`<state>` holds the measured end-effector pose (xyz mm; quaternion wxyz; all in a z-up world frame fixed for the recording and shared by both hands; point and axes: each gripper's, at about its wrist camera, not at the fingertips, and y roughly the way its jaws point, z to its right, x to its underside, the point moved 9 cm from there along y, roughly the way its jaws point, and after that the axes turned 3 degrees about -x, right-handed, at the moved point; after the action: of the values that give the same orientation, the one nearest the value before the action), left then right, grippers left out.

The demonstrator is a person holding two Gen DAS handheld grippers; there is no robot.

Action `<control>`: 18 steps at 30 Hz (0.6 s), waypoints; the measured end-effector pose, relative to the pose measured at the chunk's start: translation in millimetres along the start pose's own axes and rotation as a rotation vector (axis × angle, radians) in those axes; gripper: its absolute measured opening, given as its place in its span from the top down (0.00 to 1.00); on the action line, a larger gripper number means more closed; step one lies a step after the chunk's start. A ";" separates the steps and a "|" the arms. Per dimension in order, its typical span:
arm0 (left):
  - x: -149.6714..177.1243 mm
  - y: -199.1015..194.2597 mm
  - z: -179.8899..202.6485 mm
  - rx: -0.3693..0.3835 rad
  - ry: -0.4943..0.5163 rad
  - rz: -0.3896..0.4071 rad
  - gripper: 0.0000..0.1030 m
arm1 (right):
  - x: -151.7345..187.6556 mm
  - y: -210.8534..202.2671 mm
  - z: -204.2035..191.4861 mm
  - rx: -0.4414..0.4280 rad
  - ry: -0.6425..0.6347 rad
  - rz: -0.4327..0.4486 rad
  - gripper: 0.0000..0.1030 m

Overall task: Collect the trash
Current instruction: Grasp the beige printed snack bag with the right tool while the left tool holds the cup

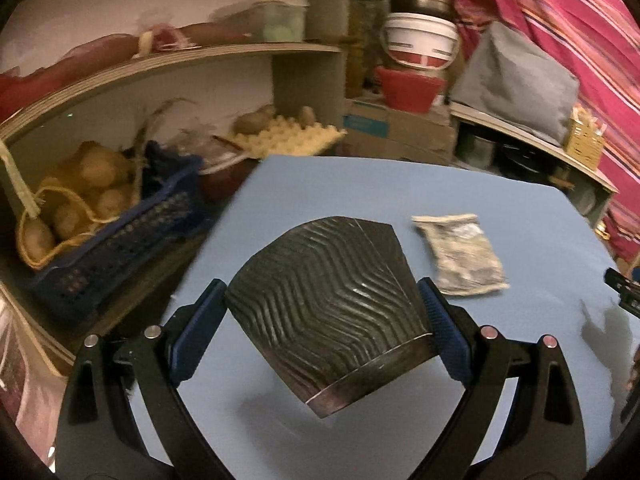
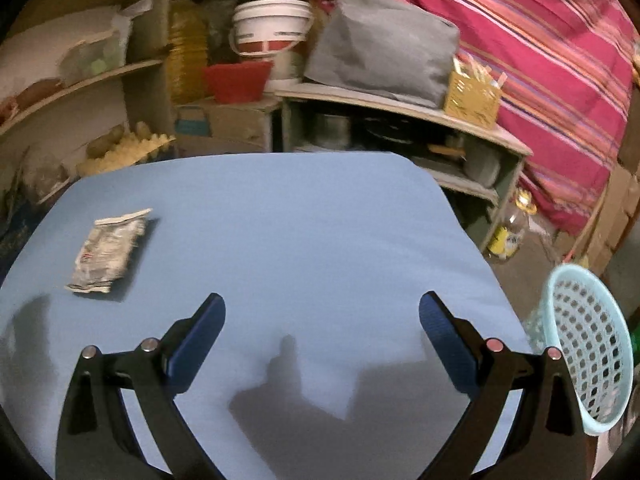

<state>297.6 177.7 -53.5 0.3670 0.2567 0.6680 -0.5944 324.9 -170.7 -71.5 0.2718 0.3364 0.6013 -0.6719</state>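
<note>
While my left gripper (image 1: pixel 326 316) has its jaws clamped on the cup (image 1: pixel 328 312) above the tabletop (image 2: pixel 280 220), my right gripper (image 2: pixel 322 320) hangs open; the wrapper (image 2: pixel 108 250) ahead-left and basket (image 2: pixel 588 352) to its right still await.

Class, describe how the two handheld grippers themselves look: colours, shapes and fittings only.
The left gripper and right gripper match: curved black arms, blue ribbed finger pads, and round silver pins at the joints, the inner right one reddish. No cables, sleeves or markings show.
</note>
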 end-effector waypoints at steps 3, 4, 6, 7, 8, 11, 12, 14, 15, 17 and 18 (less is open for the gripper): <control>-5.9 12.7 -17.4 -0.026 -0.002 0.004 0.11 | -6.0 -1.5 -24.5 0.014 -0.049 0.014 0.07; -5.6 14.6 -20.0 -0.030 -0.003 0.004 0.11 | -7.1 -1.0 -33.7 0.010 -0.058 0.015 0.07; -8.8 20.3 -25.5 -0.039 -0.002 0.010 0.11 | -7.3 2.0 -45.3 -0.003 -0.062 0.009 0.07; -9.3 21.6 -27.6 -0.043 -0.002 0.016 0.11 | -7.8 3.7 -50.8 -0.012 -0.064 0.005 0.07; -11.0 23.8 -30.9 -0.047 -0.003 0.020 0.11 | -8.6 5.8 -57.1 -0.021 -0.069 0.001 0.07; -11.9 27.6 -38.3 -0.055 -0.011 0.024 0.11 | -12.8 11.6 -75.0 -0.033 -0.088 -0.003 0.07; -12.8 30.6 -41.2 -0.059 -0.014 0.023 0.11 | -14.3 13.4 -80.8 -0.042 -0.091 -0.004 0.07; -14.0 34.7 -45.3 -0.063 -0.019 0.022 0.11 | -17.8 17.4 -96.8 -0.079 -0.092 -0.009 0.07; -15.5 37.8 -47.6 -0.066 -0.022 0.021 0.11 | -18.7 19.3 -101.9 -0.089 -0.093 -0.012 0.07; -17.0 41.3 -50.5 -0.073 -0.027 0.020 0.11 | -19.5 24.8 -112.0 -0.102 -0.094 -0.019 0.07; -18.2 42.9 -52.3 -0.076 -0.029 0.021 0.11 | -19.7 27.3 -117.9 -0.112 -0.094 -0.022 0.07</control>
<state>332.2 237.7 -63.7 0.3925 0.2408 0.6819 -0.5683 373.0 -58.2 -79.1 0.3108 0.2820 0.6283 -0.6551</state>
